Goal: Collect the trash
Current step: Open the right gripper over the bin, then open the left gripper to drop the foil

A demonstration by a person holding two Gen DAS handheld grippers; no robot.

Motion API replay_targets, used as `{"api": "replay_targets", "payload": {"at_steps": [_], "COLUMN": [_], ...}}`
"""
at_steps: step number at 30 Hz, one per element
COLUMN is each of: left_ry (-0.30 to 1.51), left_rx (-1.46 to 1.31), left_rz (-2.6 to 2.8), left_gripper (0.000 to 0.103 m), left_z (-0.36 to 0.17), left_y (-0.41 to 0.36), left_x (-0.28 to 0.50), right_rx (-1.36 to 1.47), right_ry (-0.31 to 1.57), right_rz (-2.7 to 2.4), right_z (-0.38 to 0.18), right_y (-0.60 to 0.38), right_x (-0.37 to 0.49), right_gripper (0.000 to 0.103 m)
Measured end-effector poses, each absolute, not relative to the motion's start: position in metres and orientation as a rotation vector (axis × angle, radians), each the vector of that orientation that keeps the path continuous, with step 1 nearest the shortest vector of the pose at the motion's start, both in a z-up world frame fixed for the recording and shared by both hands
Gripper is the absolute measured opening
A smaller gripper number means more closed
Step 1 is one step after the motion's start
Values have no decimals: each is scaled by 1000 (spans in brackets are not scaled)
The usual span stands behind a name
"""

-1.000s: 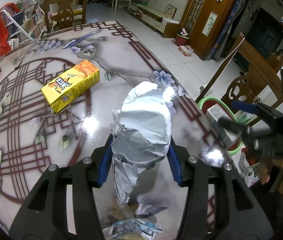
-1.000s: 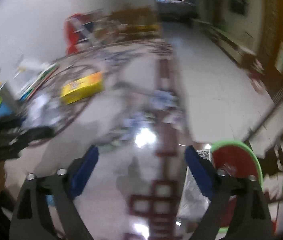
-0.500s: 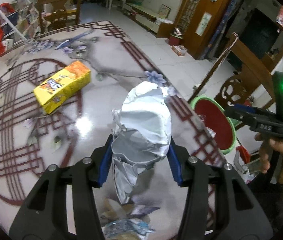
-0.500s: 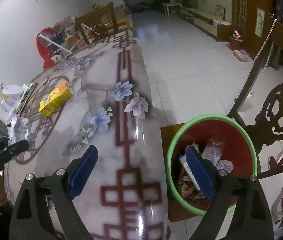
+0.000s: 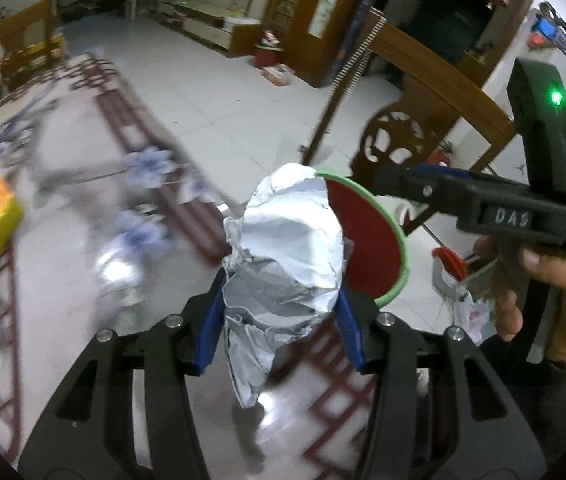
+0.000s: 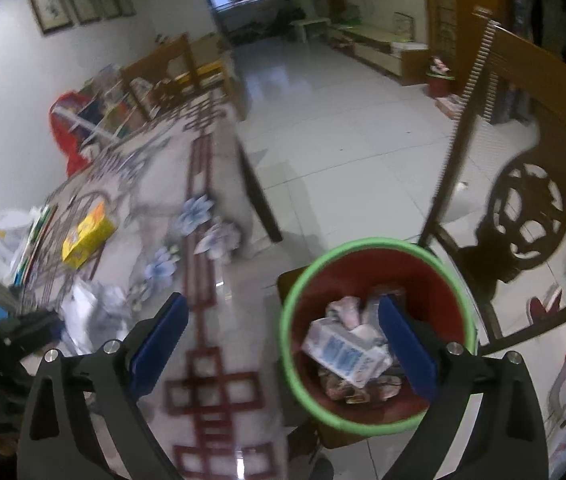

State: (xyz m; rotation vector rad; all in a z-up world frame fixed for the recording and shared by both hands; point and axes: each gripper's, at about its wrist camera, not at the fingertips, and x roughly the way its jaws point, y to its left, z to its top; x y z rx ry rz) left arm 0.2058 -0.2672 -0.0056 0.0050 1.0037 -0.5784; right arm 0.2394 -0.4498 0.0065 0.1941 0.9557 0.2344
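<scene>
The left claw [image 5: 281, 312] pinches a crumpled paper [image 5: 287, 248] above the tabletop [image 5: 63, 264] edge, near the bin [image 6: 377, 336]. The right claw [image 6: 283, 340] is spread wide, holding nothing.

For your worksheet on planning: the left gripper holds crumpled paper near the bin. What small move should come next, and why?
Probably carry the left gripper farther over the red bin: the crumpled paper seems still above the table edge.

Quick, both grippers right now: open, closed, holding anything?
Left gripper: closed on the crumpled white paper.
Right gripper: open, holding nothing, above the red bin.
</scene>
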Motion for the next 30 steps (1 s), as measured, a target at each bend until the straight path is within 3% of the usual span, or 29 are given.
{"api": "replay_targets", "payload": {"at_steps": [10, 22, 25, 27, 30], "left_ry": [1040, 1104, 1123, 1120, 1106], "left_rx": [-1, -1, 2, 4, -10], "left_rz": [-706, -716, -715, -713, -702], "left_gripper": [49, 51, 56, 74, 89], "left_z": [-18, -42, -48, -48, -46], "left_y": [-349, -392, -396, -398, -396], "left_x": [224, 242, 245, 244, 245], "right_rx": [240, 305, 315, 322, 325], "right_ry": [943, 906, 898, 891, 886], "right_rz": [136, 76, 69, 66, 67], "right_z": [7, 11, 13, 14, 16], "right_y": [-515, -545, -549, -550, -549], "right_x": [241, 241, 242, 242, 243], "right_gripper": [93, 94, 94, 95, 95]}}
